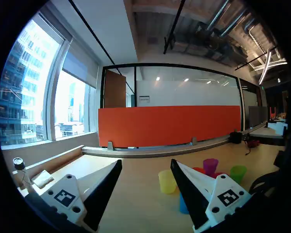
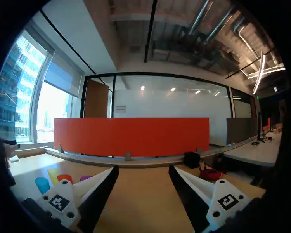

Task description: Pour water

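Several plastic cups stand in a cluster on the wooden table. In the left gripper view I see a yellow cup, a purple cup, a green cup, an orange cup and a blue cup partly behind the right finger. My left gripper is open, held above the table just short of the cups. In the right gripper view the blue cup, yellow cup, orange cup and purple cup sit at the far left. My right gripper is open over bare table, well to the right of the cups.
An orange divider panel runs along the table's far edge. A black bag and a red item lie near it on the right. Windows line the left wall. A small white object lies on the sill ledge.
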The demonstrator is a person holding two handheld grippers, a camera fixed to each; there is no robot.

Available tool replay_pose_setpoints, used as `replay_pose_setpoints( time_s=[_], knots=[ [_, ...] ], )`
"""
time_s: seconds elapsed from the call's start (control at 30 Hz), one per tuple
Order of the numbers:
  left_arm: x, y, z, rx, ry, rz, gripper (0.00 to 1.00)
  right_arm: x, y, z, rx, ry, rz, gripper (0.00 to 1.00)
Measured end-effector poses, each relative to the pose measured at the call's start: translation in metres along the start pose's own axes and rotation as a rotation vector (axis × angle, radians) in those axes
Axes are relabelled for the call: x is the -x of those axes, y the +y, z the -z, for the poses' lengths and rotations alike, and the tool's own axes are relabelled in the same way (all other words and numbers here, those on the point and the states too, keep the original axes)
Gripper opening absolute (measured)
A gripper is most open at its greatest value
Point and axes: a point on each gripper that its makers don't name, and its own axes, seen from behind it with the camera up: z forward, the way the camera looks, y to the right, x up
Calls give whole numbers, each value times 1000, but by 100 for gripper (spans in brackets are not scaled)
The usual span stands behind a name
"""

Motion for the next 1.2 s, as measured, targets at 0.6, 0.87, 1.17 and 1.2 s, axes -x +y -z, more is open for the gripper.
replay_pose_setpoints(
  time_s=[0.6,0.87,1.17,1.2],
  knots=[
    [33,-10,-2,-38,-5,-11,93,-8,-3,6,16,7,1,99],
    [48,-16,-6,-34,-18,2,93,-7,-4,8,27,-2,4,99],
    [61,-16,-9,-20,-29,22,93,-11,-5,6,38,-1,13,99],
    [62,-16,-9,-20,-31,23,93,-12,-5,6,38,0,14,99]
  ],
)
